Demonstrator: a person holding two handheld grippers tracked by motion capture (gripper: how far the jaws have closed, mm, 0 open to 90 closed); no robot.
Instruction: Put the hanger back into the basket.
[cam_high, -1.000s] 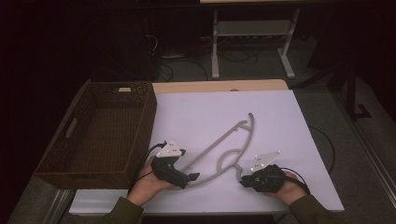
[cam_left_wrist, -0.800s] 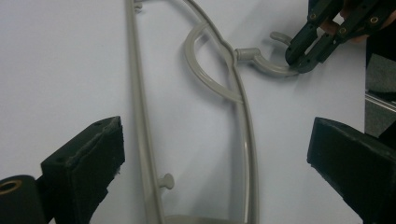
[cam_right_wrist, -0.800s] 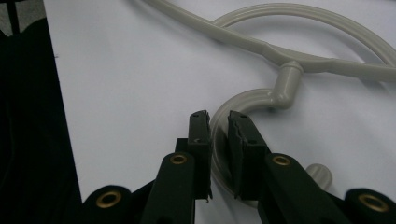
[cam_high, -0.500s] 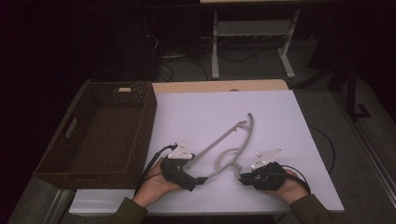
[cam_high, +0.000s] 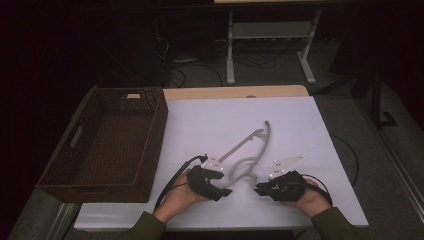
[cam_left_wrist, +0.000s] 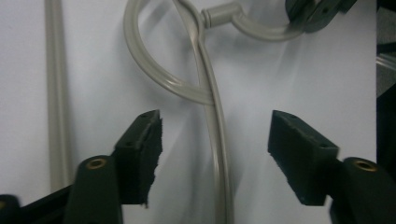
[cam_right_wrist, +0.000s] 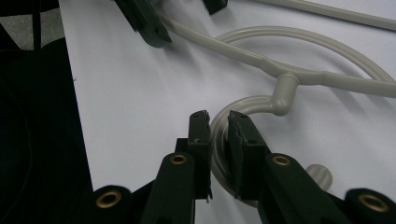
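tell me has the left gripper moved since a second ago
Yes. In the high view the left gripper has slid right, away from the basket, to straddle the hanger; its jaws have just been closing.

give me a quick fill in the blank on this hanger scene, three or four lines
1. The right hand-held gripper is shut on the ____ of the grey plastic clothes hanger.
2. The brown woven wicker basket holds ____.
3. The left hand-held gripper has the hanger's arm between its pads, not yet ____.

Missing words: hook; nothing; touching

Dim room with dark surroundings, lit white table (cam_high: 300, 125), soft shadows, slightly blurred close views.
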